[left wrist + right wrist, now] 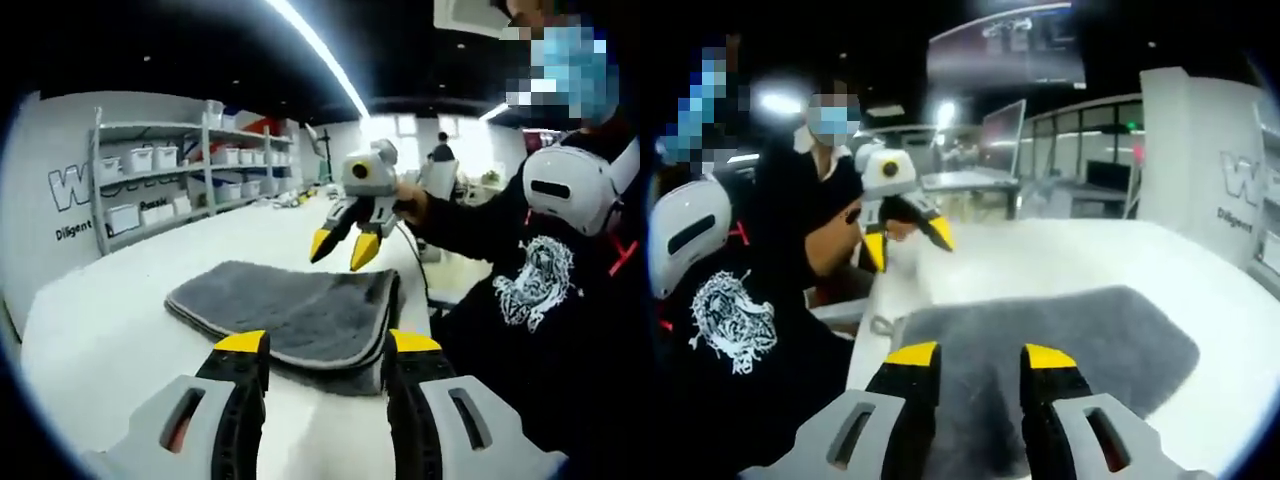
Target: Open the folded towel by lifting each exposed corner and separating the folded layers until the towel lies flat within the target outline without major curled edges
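Two grippers, mine, hover with jaws parted and empty over the folded grey towel (300, 315) on the white bench (120, 330), left gripper (325, 350) nearest its folded edge.

The towel's (1040, 340) near edge hides behind the right gripper (980, 357); wall lettering (70, 185) is cut off.

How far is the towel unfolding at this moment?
Nothing looks done: the grey towel lies folded on the white table, layers stacked. Both the left gripper and right gripper are open above it, holding nothing. All corner lifting and flattening remains.
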`<state>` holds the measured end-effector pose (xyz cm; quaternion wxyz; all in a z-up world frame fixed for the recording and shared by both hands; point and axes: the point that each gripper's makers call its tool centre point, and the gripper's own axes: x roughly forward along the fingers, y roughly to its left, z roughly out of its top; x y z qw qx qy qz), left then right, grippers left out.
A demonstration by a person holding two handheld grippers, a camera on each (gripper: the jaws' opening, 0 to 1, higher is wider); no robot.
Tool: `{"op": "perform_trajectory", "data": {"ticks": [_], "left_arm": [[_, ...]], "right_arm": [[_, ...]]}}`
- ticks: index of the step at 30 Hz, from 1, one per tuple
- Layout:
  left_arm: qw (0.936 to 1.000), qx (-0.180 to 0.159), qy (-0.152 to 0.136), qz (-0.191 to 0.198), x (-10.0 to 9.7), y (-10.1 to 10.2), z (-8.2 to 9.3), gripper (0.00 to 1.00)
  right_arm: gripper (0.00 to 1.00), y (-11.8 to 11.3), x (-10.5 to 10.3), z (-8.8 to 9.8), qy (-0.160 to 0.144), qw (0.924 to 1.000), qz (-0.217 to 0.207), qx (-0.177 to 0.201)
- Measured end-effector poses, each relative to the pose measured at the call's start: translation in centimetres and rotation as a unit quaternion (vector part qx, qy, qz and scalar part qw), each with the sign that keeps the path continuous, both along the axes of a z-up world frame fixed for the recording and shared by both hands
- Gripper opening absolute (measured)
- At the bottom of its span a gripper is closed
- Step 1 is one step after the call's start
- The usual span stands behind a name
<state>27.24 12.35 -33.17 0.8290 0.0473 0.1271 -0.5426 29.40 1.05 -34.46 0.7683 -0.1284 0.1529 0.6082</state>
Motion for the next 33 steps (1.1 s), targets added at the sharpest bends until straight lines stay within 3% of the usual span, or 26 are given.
{"op": "perform_trajectory", "data": {"ticks": [2, 4, 7, 8, 9, 10, 11, 13, 14, 19, 23, 28, 30, 33], "left_arm": [[0.9982, -0.038, 0.020, 0.042, 1.2, 0.4, 1.0, 0.48], [0.9920, -0.080, 0.047, 0.086, 2.3, 0.9, 1.9, 0.59], [0.9721, -0.160, 0.069, 0.157, 4.0, 2.1, 3.5, 0.72], [0.9619, -0.187, 0.079, 0.183, 4.5, 2.5, 3.8, 0.78], [0.9519, -0.210, 0.084, 0.206, 4.8, 2.9, 4.0, 0.87], [0.9377, -0.236, 0.081, 0.242, 5.5, 3.7, 4.2, 0.91], [0.9192, -0.263, 0.088, 0.280, 6.0, 4.5, 4.2, 0.92], [0.8975, -0.290, 0.136, 0.303, 5.5, 4.7, 2.9, 0.92], [0.8905, -0.299, 0.141, 0.313, 5.5, 4.9, 2.6, 0.93], [0.8765, -0.310, 0.136, 0.342, 5.5, 5.9, 2.6, 0.95], [0.8658, -0.337, 0.133, 0.346, 5.3, 5.9, 4.0, 1.00], [0.8600, -0.373, 0.127, 0.325, 4.1, 4.5, 6.4, 1.00], [0.8602, -0.375, 0.132, 0.319, 3.6, 3.8, 6.6, 1.00], [0.8545, -0.384, 0.140, 0.321, 3.2, 3.3, 6.5, 1.00]], "right_arm": [[0.34, 0.1, -0.1, 0.2, 0.002, 1.0000, 0.001, 0.002], [0.54, 0.2, -0.1, 0.6, 0.001, 1.0000, -0.002, 0.005], [0.90, 0.2, 0.4, 1.5, -0.013, 0.9996, -0.021, 0.016], [0.98, 0.1, 0.6, 1.8, -0.015, 0.9993, -0.027, 0.019], [0.98, -0.1, 1.0, 2.1, -0.021, 0.9989, -0.037, 0.021], [1.00, -0.1, 1.2, 2.3, -0.022, 0.9987, -0.039, 0.023], [1.00, -0.2, 1.6, 2.6, -0.026, 0.9983, -0.045, 0.025], [1.00, -0.6, 1.8, 3.2, -0.029, 0.9980, -0.050, 0.023], [1.00, -0.7, 1.9, 3.3, -0.031, 0.9980, -0.051, 0.021], [1.00, -1.2, 2.1, 5.4, -0.052, 0.9972, -0.051, 0.015], [1.00, -1.5, 1.9, 7.2, -0.068, 0.9965, -0.049, 0.009], [1.00, -2.4, 2.5, 9.8, -0.099, 0.9941, -0.040, -0.019], [1.00, -2.6, 2.6, 11.0, -0.110, 0.9931, -0.025, -0.033], [1.00, -2.9, 3.1, 12.5, -0.133, 0.9888, -0.007, -0.067]]}}
